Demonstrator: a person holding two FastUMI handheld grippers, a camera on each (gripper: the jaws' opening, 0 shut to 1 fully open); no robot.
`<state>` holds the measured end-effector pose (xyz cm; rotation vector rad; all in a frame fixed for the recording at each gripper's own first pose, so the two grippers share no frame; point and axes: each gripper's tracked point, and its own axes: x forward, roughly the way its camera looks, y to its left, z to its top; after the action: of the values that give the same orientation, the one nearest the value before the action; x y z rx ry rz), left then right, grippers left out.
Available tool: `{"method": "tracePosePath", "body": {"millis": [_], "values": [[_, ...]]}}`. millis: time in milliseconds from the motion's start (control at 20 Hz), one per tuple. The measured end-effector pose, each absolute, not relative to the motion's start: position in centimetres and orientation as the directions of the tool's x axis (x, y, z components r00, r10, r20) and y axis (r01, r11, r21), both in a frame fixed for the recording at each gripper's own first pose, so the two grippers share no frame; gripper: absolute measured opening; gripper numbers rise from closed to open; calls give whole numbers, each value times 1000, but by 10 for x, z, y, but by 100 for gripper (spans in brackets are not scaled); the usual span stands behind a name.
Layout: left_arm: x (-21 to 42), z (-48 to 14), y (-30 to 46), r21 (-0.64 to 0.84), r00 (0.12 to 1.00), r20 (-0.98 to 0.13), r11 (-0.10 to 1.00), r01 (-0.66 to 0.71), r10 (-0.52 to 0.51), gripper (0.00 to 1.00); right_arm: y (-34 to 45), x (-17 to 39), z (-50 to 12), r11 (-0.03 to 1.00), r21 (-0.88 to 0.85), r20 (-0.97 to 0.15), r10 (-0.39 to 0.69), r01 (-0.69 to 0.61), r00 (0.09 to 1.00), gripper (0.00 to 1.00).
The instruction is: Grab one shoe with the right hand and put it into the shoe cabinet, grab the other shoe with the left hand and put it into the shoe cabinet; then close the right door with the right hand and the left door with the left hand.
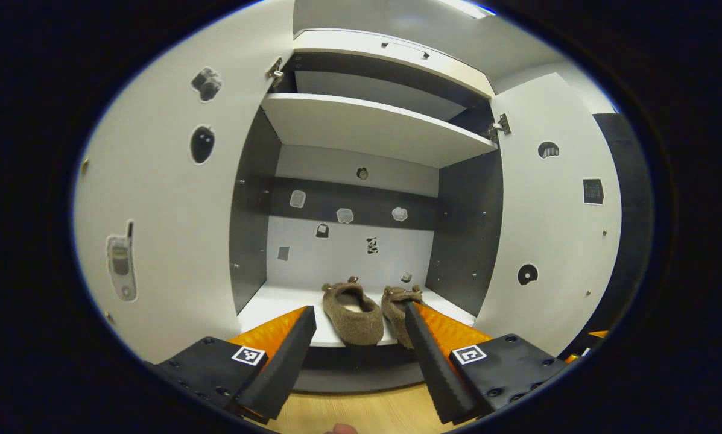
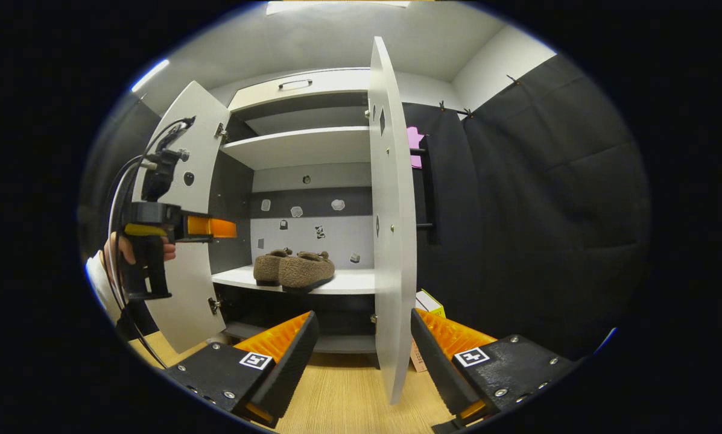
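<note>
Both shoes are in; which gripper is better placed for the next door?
Right. The right gripper is open with the right door's edge between its fingers; the left gripper faces the shoes.

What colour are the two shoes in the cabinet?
Brown, a fuzzy felt-like brown; the shoes show best in the left gripper view.

- Two brown fuzzy slippers (image 2: pixel 294 269) are sitting side by side on the white lower shelf (image 2: pixel 348 281) inside the open white shoe cabinet (image 1: pixel 373 129).
- The white left door (image 1: pixel 161 199) and white right door (image 2: pixel 391 223) are standing open at either side.
- A small cardboard box (image 2: pixel 427 304) is resting on the wooden floor (image 2: pixel 348 392) behind the right door.
- The left gripper (image 2: pixel 216 228) is hanging before the left door.
</note>
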<state>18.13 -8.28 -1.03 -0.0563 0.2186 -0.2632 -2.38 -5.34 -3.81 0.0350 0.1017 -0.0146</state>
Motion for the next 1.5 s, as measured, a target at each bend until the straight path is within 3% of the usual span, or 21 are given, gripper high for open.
{"method": "tracePosePath", "body": {"millis": [100, 200, 450, 600, 650, 750, 850, 1050, 1300, 1350, 1500], "values": [[158, -21, -64, -70, 953, -216, 977, 203, -213, 94, -50, -25, -39, 999, 37, -104, 0, 4, 995, 94], [137, -30, -46, -65, 962, -221, 987, 150, -160, 99, -45, -26, -41, 999, 37, -103, 14, -10, 995, 94], [92, -44, -9, -59, 976, -206, 997, 56, -67, 94, -24, -24, -47, 997, 46, -110, 68, -63, 992, 94], [67, -48, -3, -63, 981, -183, 997, 49, -60, 99, -13, -24, -51, 995, 53, -116, 94, -88, 989, 94], [59, -49, 0, -58, 983, -177, 998, 39, -49, 97, -10, -24, -52, 994, 59, -117, 101, -94, 988, 97], [47, -49, 4, -33, 985, -169, 999, 25, -30, 94, -6, -25, -53, 992, 67, -119, 111, -104, 987, 94], [39, -48, 2, -9, 987, -157, 1000, 26, -27, 96, -7, -22, -52, 993, 65, -119, 109, -102, 987, 97], [29, -49, -2, 2, 989, -146, 1000, 31, -30, 97, -16, -21, -27, 989, 101, -74, 118, -111, 990, 94], [25, -55, -10, -4, 988, -140, 998, 60, -60, 96, -95, -10, 30, 998, 53, 18, -41, 40, 999, 94], [25, -57, -10, -6, 987, -146, 998, 64, -64, 96, -111, -7, 43, 997, 42, 33, -70, 69, 997, 98], [25, -61, -10, -13, 985, -155, 998, 69, -70, 94, -158, 0, 77, 989, 20, 70, -148, 147, 987, 94]]}}
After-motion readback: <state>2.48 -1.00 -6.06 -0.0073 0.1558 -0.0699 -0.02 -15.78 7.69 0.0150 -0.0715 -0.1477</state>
